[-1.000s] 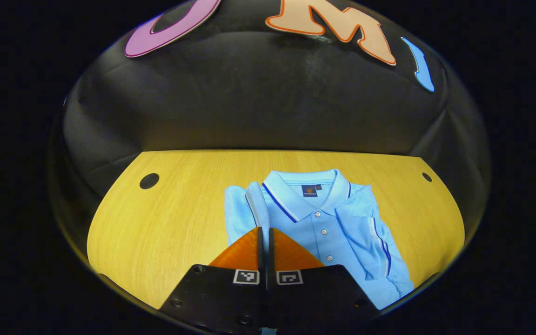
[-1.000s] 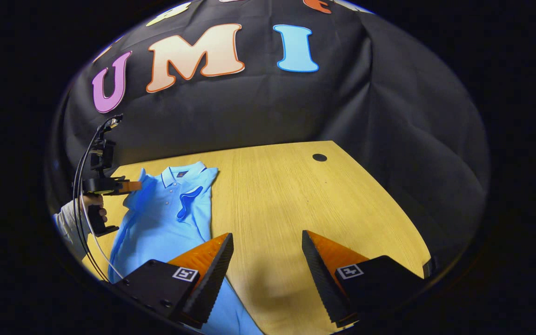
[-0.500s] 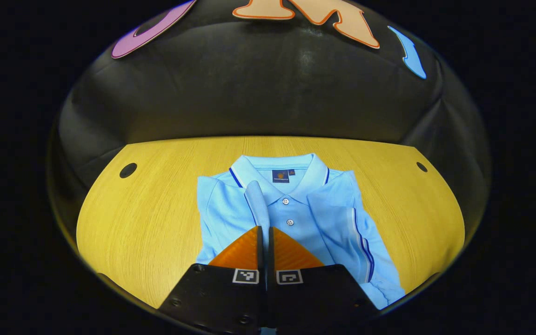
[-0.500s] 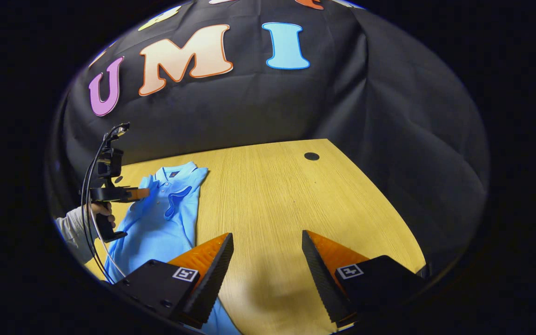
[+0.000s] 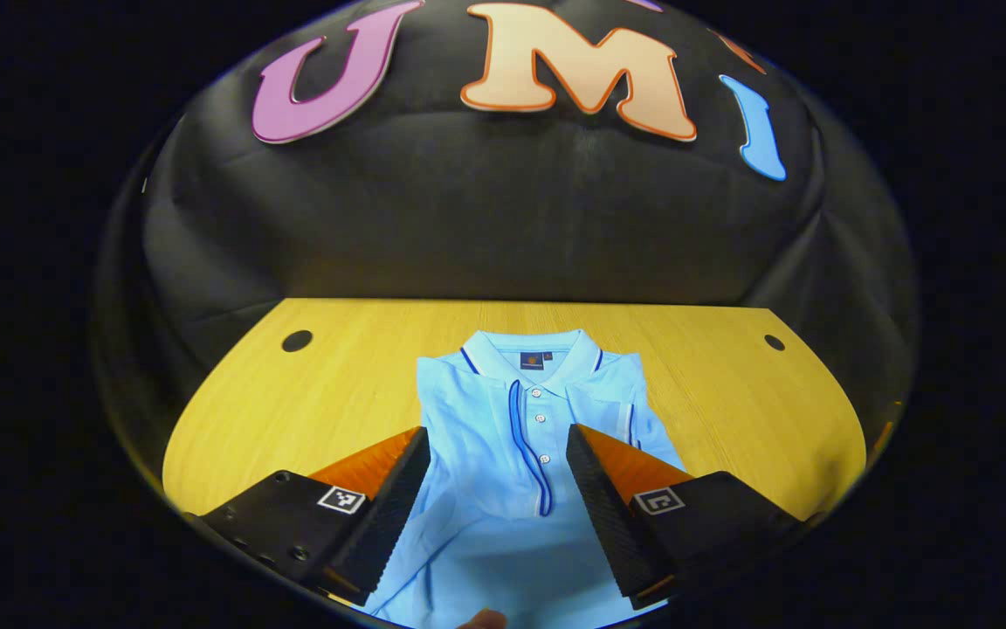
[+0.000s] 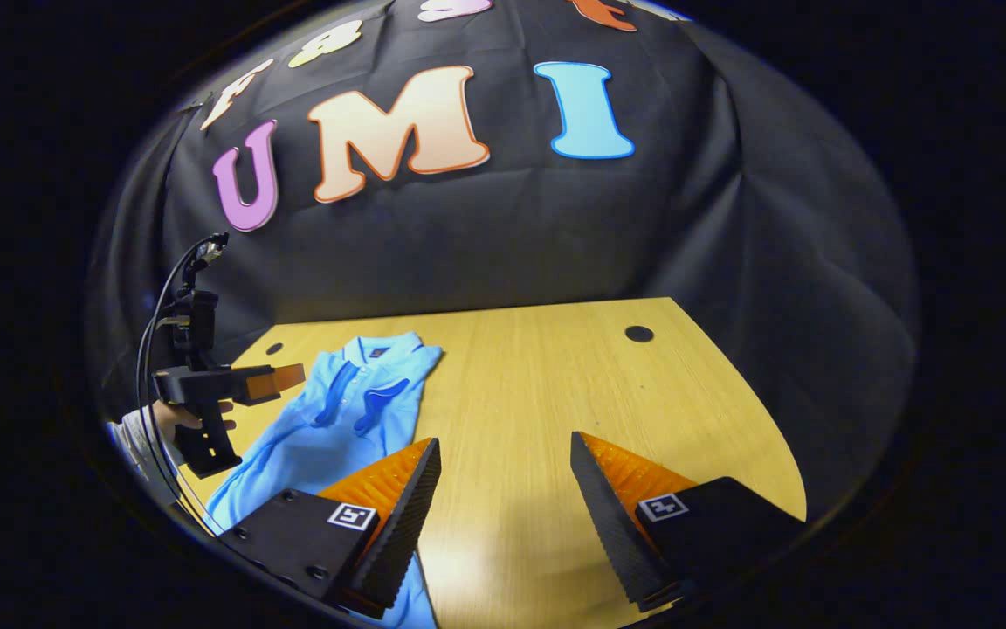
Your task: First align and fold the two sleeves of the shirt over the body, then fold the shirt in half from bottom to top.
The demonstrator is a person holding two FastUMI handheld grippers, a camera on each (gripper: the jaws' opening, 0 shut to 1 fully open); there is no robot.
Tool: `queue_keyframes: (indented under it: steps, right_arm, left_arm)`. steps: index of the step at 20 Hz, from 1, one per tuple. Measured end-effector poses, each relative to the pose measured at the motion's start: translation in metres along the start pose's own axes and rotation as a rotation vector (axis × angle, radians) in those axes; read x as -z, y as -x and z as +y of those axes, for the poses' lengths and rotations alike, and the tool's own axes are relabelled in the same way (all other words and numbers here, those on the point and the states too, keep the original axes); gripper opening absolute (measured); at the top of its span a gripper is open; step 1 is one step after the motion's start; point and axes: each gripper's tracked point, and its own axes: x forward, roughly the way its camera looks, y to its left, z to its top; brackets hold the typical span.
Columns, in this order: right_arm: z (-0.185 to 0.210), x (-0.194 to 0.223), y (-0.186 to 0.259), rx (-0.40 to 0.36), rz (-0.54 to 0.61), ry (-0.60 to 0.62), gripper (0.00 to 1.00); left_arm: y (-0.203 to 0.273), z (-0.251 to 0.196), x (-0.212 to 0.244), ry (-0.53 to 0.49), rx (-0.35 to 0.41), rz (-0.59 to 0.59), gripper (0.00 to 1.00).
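Jaws apart on both grippers, nothing held. The left gripper (image 5: 496, 472) hangs over the shirt (image 5: 520, 437), fingers spread either side of the button placket in the lower middle of the left gripper view. The shirt lies flat on the table (image 5: 311, 384), collar toward the far edge at frame centre, hem running down out of the frame's lower edge, so its long axis runs straight away from these jaws. Both sleeves look folded in over the body, one striped cuff left of the buttons, one right. I'd judge the sleeve step done and the bottom-to-top fold still to come.

In the right gripper view the right gripper (image 6: 499, 489) is open over bare table at lower centre, while the shirt (image 6: 328, 428) sits off at lower left, running diagonally from collar, upper right, to hem, lower left. The left gripper (image 6: 280, 378) shows there at the left edge, above the shirt. The hem is what matters: it lies near both hands, closer to the left; the right must travel leftward to reach its corner.
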Motion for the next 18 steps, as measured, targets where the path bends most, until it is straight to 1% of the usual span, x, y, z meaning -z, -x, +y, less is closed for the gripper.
queue_keyframes:
  steps: [1,2,3,5,7,8,9,10,11,13,15,16,17,18]
  right_arm:
    - [0.006,-0.001,0.001,-0.020,-0.017,0.007,0.95]
    - [0.011,-0.002,0.004,-0.029,-0.027,0.014,0.99]
    - [0.017,0.000,0.008,-0.037,-0.032,0.014,0.98]
    - [0.030,-0.001,0.022,-0.048,-0.055,0.002,0.99]
    - [0.039,0.004,0.034,-0.039,-0.074,0.006,0.99]
    - [0.041,0.009,0.042,-0.021,-0.075,0.013,0.98]
    - [0.044,0.014,0.051,-0.003,-0.075,0.011,0.94]
    - [0.051,0.017,0.061,-0.005,-0.084,0.001,0.94]
    - [0.060,0.021,0.070,-0.009,-0.087,0.000,0.98]
    - [0.069,0.037,0.085,0.002,-0.075,0.020,0.98]
    - [0.083,0.053,0.099,-0.005,-0.061,0.024,0.98]
    - [0.088,0.062,0.105,-0.006,-0.053,0.029,0.94]
    - [0.093,0.072,0.111,-0.008,-0.043,0.033,0.94]
    - [0.098,0.080,0.117,-0.010,-0.036,0.038,0.98]
  left_arm:
    - [0.018,0.003,-0.002,-0.006,-0.004,-0.018,0.95]
    - [0.035,0.005,-0.003,-0.023,-0.008,-0.033,0.97]
    - [0.051,0.009,-0.003,-0.040,-0.014,-0.046,0.96]
    - [0.084,0.014,-0.002,-0.060,-0.006,-0.072,0.96]
    - [0.114,0.021,-0.002,-0.076,0.005,-0.102,0.95]
    - [0.128,0.023,0.000,-0.081,0.021,-0.109,0.95]
    - [0.142,0.024,0.006,-0.085,0.039,-0.108,0.94]
    - [0.155,0.027,0.013,-0.089,0.052,-0.104,0.95]
    - [0.165,0.032,0.018,-0.091,0.058,-0.109,0.94]
    - [0.185,0.042,0.036,-0.092,0.061,-0.100,0.94]
    - [0.200,0.053,0.063,-0.094,0.065,-0.081,0.94]
    - [0.207,0.059,0.075,-0.097,0.063,-0.065,0.95]
    - [0.214,0.063,0.087,-0.095,0.064,-0.047,0.95]
    - [0.221,0.065,0.098,-0.091,0.068,-0.034,0.95]
